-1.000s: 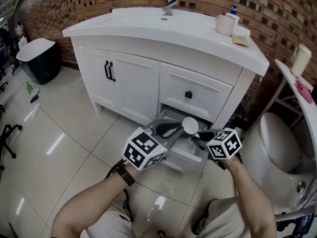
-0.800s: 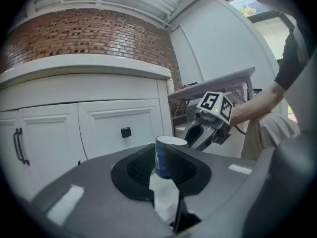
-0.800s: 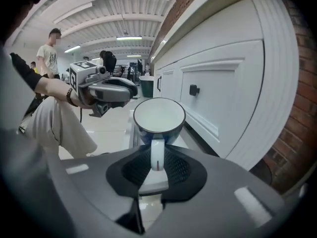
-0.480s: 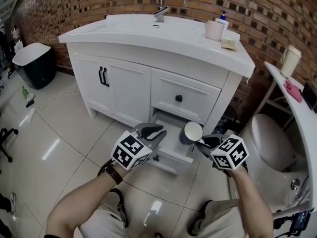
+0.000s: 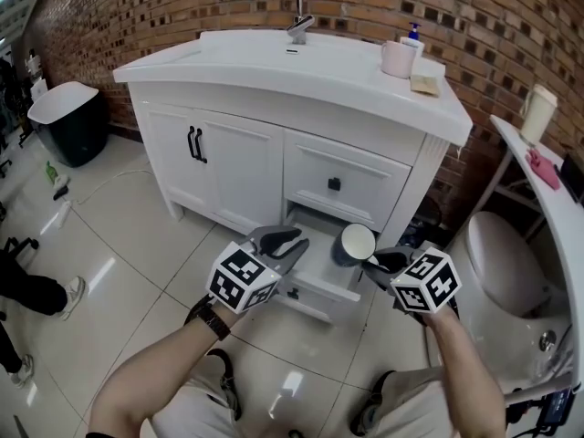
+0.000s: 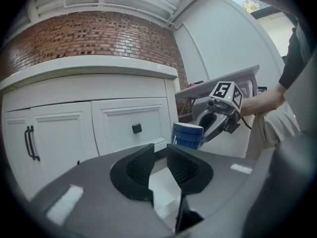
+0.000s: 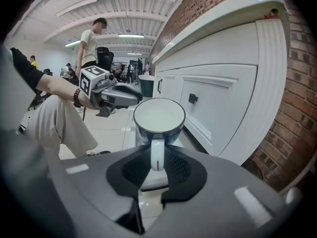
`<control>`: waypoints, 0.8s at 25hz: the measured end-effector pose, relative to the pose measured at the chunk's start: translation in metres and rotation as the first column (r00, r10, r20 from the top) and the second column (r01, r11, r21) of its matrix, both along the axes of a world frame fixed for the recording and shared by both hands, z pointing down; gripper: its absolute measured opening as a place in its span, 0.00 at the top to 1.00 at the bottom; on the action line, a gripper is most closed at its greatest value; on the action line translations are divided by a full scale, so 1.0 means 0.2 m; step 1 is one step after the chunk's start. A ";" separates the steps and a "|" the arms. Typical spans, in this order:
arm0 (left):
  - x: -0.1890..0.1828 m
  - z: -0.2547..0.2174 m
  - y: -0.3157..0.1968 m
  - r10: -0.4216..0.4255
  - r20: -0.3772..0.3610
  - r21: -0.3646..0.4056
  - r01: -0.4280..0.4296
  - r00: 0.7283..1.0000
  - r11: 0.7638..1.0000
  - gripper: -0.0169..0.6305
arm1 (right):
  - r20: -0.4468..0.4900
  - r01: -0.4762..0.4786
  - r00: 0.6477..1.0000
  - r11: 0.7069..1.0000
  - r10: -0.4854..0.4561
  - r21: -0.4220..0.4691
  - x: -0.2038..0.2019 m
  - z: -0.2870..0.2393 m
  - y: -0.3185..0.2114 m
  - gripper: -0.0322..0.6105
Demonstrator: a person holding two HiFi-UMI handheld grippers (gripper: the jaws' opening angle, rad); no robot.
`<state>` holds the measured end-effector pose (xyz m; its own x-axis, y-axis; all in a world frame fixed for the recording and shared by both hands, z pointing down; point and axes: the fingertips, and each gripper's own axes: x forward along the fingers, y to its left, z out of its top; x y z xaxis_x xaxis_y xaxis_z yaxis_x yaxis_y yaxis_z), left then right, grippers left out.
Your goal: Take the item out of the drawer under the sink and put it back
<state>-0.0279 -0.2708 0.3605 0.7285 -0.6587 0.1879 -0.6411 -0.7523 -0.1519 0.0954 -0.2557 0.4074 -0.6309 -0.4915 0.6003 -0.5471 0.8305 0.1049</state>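
The right gripper (image 5: pixel 370 261) is clenched on the handle of the mug (image 5: pixel 354 243). The mug stands roughly upright in the air over the open drawer (image 5: pixel 315 286), mouth up, long axis near vertical, handle pointing back into the jaws. It is blue outside and white inside. The left gripper (image 5: pixel 278 242) hangs just beside it, jaws a little apart with nothing between them. Behind stands a white vanity (image 5: pixel 233 158) against a brick wall (image 5: pixel 511 26), on glossy floor tiles (image 5: pixel 119 235). The grippers hide most of the drawer's inside. A person's legs (image 5: pixel 27 286) are cut off at the left edge.
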 end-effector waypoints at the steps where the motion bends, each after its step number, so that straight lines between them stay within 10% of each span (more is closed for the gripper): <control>1: 0.00 0.00 0.00 0.002 -0.002 0.000 -0.002 1.000 1.000 0.82 | 0.001 -0.001 1.000 1.000 0.001 0.000 0.00 0.00 0.00 0.85; 20: -0.06 0.03 -0.05 -0.037 0.008 -0.025 0.037 0.999 0.999 0.83 | -0.142 -0.065 0.989 0.985 0.042 -0.163 -0.16 0.44 -0.29 0.84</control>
<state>-0.0392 -0.2808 0.3669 0.7020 -0.6803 0.2107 -0.6675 -0.7317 -0.1383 0.0625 -0.3146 0.4962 -0.5126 -0.4079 0.7556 -0.5809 0.8128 0.0447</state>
